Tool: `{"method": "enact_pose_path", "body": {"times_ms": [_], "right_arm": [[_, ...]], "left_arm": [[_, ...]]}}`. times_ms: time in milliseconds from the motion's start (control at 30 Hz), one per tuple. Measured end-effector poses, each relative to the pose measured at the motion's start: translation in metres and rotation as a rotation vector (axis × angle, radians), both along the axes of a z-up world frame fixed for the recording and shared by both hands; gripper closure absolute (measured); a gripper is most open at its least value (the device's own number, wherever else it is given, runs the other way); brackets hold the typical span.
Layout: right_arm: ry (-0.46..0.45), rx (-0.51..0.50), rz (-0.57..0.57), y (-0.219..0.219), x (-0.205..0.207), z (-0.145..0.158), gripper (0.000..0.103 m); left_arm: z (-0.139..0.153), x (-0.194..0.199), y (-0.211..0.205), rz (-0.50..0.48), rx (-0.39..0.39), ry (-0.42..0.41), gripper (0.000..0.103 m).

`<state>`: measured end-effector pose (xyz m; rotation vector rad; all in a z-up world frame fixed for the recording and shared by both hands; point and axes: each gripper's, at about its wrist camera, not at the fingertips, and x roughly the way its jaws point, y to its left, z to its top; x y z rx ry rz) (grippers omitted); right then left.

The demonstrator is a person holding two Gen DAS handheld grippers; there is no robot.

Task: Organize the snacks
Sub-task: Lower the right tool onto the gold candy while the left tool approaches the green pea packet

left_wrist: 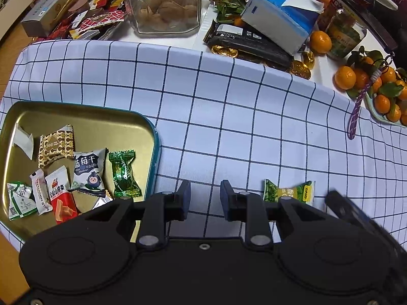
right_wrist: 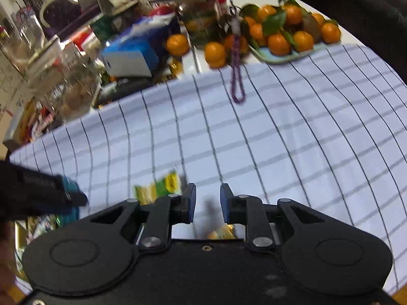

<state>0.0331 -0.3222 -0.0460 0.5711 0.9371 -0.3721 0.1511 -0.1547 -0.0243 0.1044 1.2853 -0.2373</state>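
One green-and-yellow wrapped candy (left_wrist: pixel 292 192) is left loose on the checked cloth (left_wrist: pixel 229 114) over the table. It lies just right of the left tool (left_wrist: pixel 205 190), partly behind that tool's right finger, and just left of the right tool (right_wrist: pixel 208 193). The teal-rimmed tin (left_wrist: pixel 155 152), already holding several wrapped snacks, sits close on the left tool's left side. The left tool hangs spread, with bare cloth between its pads. The right tool is drawn nearly together, leaving only a narrow gap and pinching nothing; its view is blurred.

The step in hand looks like picking up this last candy for the tin. To do it well, the right tool should widen first, line up over the wrapper's plump middle rather than a twisted end, and come down straight so the pads do not drag the cloth. Carry it leftward over the rim before letting go
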Motion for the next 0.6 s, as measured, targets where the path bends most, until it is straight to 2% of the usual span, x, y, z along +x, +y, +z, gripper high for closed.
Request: {"method": "enact_pose_path", "body": {"times_ms": [133,300,600], "right_arm": [[-0.01,0.011,0.011,0.007,0.037,-0.005,0.078],[0.048,-0.031,0.071,0.023,0.063,-0.022,0.078],[0.084,-0.046,0.19,0.038,0.021,-0.024,0.078]], "left_arm": [[0.003,0.001,0.002,-0.005,-0.01,0.0,0.067],[0.005,0.004,0.005,-0.006,-0.015,-0.005,0.067],[0.003,0.001,0.004,-0.018,-0.019,0.006,0.067]]}}
